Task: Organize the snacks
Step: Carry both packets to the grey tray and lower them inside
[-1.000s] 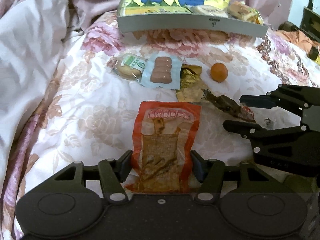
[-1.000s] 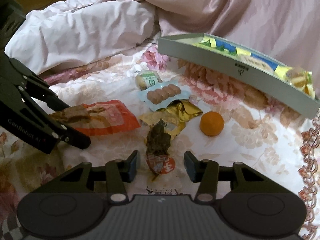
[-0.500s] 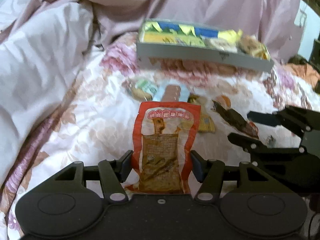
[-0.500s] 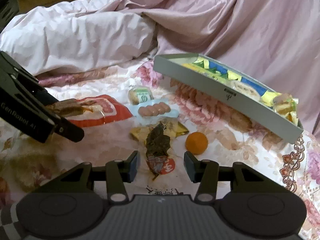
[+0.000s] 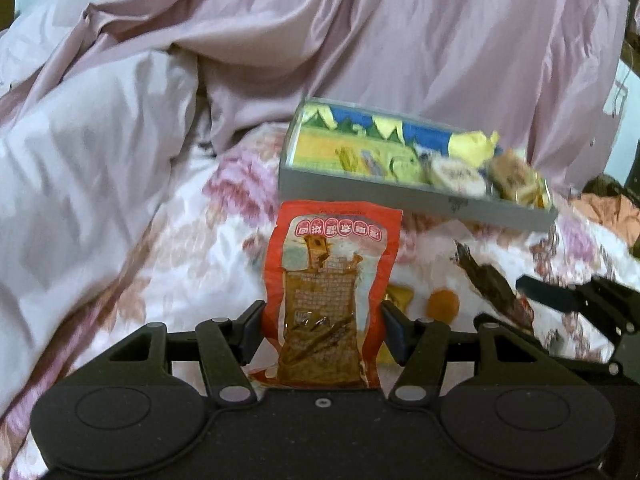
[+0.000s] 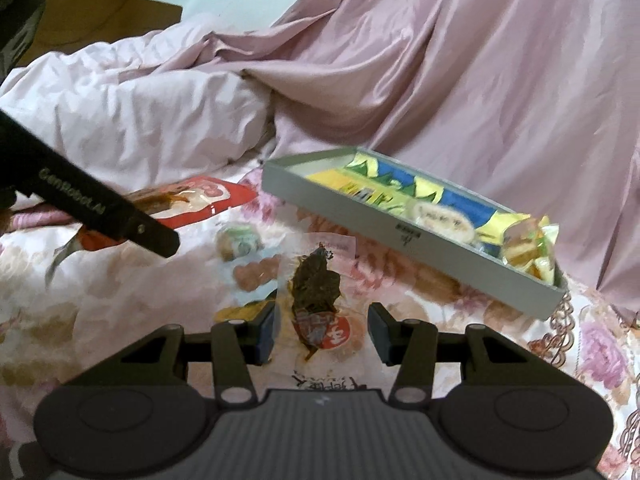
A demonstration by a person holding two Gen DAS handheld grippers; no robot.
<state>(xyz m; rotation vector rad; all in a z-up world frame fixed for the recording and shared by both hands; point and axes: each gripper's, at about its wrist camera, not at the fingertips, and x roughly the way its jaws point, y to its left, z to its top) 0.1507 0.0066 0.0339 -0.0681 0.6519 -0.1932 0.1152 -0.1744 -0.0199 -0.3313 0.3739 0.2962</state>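
Observation:
My left gripper (image 5: 322, 332) is shut on an orange-red snack packet (image 5: 332, 280) and holds it upright, clear of the floral bedcover. My right gripper (image 6: 322, 332) is shut on a clear packet of dark dried snack (image 6: 316, 288), also lifted. In the right wrist view the left gripper (image 6: 156, 228) shows at the left with its red packet (image 6: 196, 196). The right gripper (image 5: 500, 302) sits at the right of the left wrist view, its dark packet (image 5: 480, 276) sticking up. A grey tray (image 5: 400, 196) (image 6: 400, 236) holding several packed snacks lies ahead of both.
On the bedcover lie an orange fruit (image 5: 442, 306), a gold wrapper (image 5: 396, 296), a round biscuit pack (image 6: 238, 242) and a pack of brown pieces (image 6: 256, 276). A heaped pink quilt (image 6: 440, 80) rises behind the tray and at the left.
Both grippers have lifted off the bedcover with their packets and tipped up. The tray now sits lower and nearer in both views, and the loose snacks have dropped behind the held packets.

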